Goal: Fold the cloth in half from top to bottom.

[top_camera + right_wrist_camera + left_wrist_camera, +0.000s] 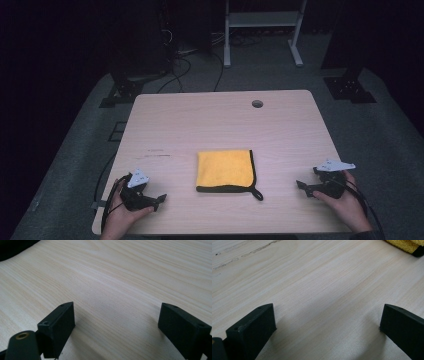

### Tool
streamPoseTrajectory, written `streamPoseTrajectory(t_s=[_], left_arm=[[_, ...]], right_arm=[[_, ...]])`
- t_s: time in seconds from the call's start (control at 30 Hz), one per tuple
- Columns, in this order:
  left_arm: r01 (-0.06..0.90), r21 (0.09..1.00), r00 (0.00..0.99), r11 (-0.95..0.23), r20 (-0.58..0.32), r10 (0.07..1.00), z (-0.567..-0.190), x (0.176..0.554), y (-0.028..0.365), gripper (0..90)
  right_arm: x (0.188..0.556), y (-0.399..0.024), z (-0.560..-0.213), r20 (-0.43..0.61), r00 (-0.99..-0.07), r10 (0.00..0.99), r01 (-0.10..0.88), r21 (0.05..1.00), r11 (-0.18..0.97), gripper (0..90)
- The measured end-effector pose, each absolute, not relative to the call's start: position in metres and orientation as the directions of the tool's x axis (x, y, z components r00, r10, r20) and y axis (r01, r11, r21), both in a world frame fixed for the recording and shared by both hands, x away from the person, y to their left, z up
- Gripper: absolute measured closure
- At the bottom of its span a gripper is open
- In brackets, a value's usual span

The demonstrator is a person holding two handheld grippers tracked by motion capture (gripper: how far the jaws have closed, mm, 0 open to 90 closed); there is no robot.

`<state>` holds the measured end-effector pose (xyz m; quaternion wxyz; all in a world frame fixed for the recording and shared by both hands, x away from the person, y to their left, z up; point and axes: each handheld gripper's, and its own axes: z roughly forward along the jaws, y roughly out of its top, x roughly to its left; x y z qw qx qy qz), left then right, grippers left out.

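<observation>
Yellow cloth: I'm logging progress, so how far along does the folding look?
Done: the yellow cloth lies folded into a neat square on the table. In hand: nothing; the left tool and right tool rest open either side, apart from it. Left: seemingly nothing.

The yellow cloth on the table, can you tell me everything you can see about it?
The yellow cloth looks soft and fuzzy, like a towel. It is folded into a neat, flat square with a black trim along its near and right edges, and a little black loop sticks out at its near right corner. It lies on the pale wooden table, in the middle towards the near side. Nothing else touches it; both grippers rest apart from it, one on each side.
</observation>
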<state>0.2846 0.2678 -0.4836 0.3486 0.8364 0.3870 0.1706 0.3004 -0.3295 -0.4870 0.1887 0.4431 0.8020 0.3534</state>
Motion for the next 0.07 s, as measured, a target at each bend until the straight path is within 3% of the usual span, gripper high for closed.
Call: streamPoseTrajectory(t_s=[0.07], left_arm=[[0.528, 0.715, 0.642, -0.457, 0.016, 0.766, -0.4836, 0.2846, 0.2678, 0.0]], right_arm=[[0.3004, -0.3295, -0.4870, 0.010, -0.536, 0.844, 0.577, 0.734, 0.358, 12.7]])
